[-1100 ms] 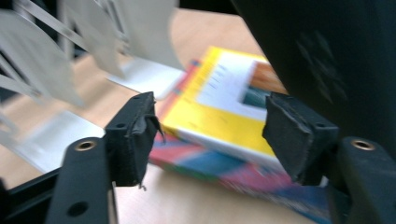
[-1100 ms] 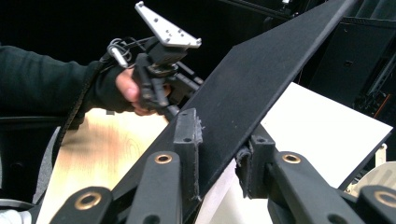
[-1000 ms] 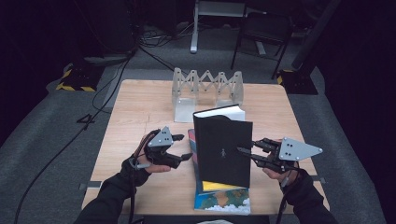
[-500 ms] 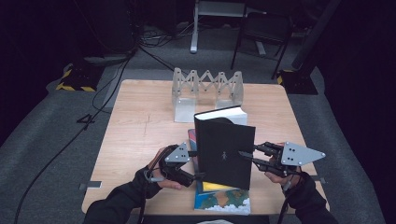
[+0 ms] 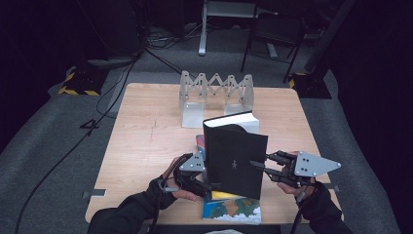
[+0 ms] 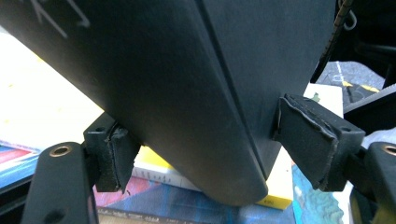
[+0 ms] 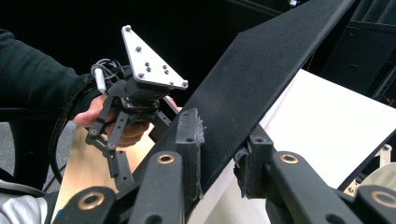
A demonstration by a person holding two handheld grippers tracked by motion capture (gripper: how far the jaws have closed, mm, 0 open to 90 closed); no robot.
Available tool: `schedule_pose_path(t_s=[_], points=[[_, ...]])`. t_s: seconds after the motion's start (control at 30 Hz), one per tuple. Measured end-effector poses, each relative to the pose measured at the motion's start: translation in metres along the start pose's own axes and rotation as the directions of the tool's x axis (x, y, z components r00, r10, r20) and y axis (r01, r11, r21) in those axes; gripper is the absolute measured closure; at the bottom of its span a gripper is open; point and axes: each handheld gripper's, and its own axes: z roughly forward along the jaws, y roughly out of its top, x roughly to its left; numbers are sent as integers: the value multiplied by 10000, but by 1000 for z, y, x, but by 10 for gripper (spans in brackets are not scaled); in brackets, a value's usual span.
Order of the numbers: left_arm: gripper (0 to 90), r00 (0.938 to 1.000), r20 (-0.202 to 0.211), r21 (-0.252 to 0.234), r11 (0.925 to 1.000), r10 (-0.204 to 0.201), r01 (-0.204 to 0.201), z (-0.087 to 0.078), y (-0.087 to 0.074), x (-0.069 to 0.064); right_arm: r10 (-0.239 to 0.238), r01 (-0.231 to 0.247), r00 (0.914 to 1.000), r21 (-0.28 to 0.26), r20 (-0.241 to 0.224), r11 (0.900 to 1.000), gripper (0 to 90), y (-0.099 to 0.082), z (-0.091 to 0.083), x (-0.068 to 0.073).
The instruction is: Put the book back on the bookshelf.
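High view: black book [image 5: 236,156] upright on a stack of flat books [image 5: 231,209], toward 6 o'clock on the table [image 5: 146,126]. White folding rack [image 5: 216,92] at 12 o'clock from the book, well apart.

Left gripper view: close on the book's spine and lower corner, plus yellow, pink and blue edges of the stack beneath, which the high view mostly hides. Right gripper view: thin front cover edge-on, white page block behind it.

Counts: one upright book; at least three flat books, judging by edge colours; one rack; two grippers.

Left gripper [image 5: 207,183]: at 8 o'clock of the book, low, jaws set wide and astride the spine. Pads right at the covers on both sides; whether pressing, cannot tell.

Right gripper [image 5: 255,165]: at 4 o'clock of the book, roughly level, pointing toward 9 o'clock. Jaws drawn nearly together, clamped on the front cover's free edge.

Left hand [image 5: 175,180]: wrapped under the gripper body, dark-sleeved forearm entering from 7 o'clock. Right hand [image 5: 292,187]: under its gripper, forearm entering from 5 o'clock.
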Motion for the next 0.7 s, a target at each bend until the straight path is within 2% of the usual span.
schedule_pose_path(t_s=[0.1,0.37,0.6,0.7], points=[[216,9999,83,-156,9998,-111,112,2,3,1,-19,19,10000,9,-14,10000,730,0,-1,1],[174,9996,274,-558,9984,-40,55,6,16,5,16,-16,10000,88,1,10000,715,-2,-3,2],[204,9996,275,-1076,9942,-25,55,3,26,8,91,-95,9999,265,147,9996,687,-6,-5,1],[229,9997,220,-1250,9921,64,-37,0,29,8,116,-134,9991,452,398,9989,666,-9,-8,2]])
